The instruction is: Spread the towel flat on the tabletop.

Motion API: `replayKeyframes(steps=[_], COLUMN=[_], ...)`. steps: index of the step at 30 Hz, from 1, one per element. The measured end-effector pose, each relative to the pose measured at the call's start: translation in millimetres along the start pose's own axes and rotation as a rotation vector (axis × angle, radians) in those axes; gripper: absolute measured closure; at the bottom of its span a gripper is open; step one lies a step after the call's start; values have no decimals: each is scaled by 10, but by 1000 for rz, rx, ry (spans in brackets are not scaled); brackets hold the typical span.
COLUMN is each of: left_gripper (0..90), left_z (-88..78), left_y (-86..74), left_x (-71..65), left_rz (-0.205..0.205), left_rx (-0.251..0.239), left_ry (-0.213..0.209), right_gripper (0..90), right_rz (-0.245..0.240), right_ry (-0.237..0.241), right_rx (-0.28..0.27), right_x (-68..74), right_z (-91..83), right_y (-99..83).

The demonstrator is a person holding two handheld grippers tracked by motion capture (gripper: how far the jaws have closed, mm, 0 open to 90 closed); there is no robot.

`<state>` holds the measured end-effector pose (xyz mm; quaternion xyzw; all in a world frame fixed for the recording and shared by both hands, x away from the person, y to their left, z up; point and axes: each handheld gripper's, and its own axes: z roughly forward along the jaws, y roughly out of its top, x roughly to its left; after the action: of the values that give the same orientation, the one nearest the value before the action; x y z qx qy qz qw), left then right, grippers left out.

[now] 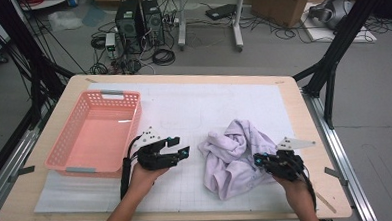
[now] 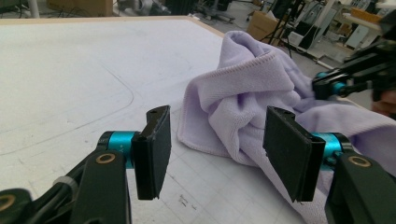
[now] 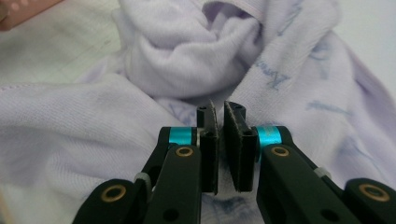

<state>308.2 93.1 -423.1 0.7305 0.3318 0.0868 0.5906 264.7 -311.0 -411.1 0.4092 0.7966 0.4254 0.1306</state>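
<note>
Two grippers: each held in a person's hand over the table
Cloth: crumpled lilac towel (image 1: 234, 156) on white mat (image 1: 184, 111) (right of the pink plastic basket (image 1: 96, 132))
Left gripper (image 1: 178, 147): jaws apart, empty, beside the towel
Right gripper (image 3: 219, 140): jaws nearly together at the towel's edge; whether fabric is pinched, I cannot tell

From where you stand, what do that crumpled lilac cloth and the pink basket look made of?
The lilac cloth looks like soft terry or microfibre: fuzzy matte nap, a stitched hem, limp folds. The pink basket looks like moulded plastic: smooth, slightly glossy, with rigid latticed walls.
</note>
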Motion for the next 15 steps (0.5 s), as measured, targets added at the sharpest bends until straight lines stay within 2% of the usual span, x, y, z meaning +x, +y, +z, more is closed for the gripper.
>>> replayKeyframes(steps=[4, 6, 9, 12, 15], left_gripper=[424, 424, 423, 420, 418], left_z=[46, 91, 193, 327, 482], left_y=[-8, -2, 45, 145, 284], left_x=[1, 4, -17, -66, -137], left_rz=[-16, -15, -15, -7, 22], left_rx=[4, 20, 35, 46, 66], left_ry=[2, 2, -6, -25, -51], right_gripper=[842, 842, 819, 650, 601], right_rz=[-19, -10, -11, 7, 38], right_ry=[-28, -26, -5, -24, -69], right_rx=[7, 22, 17, -43, -106], right_x=[-12, -32, -35, -46, -86], right_z=[-301, -446, -572, -642, -692], right_y=[-137, -229, -324, -342, -312])
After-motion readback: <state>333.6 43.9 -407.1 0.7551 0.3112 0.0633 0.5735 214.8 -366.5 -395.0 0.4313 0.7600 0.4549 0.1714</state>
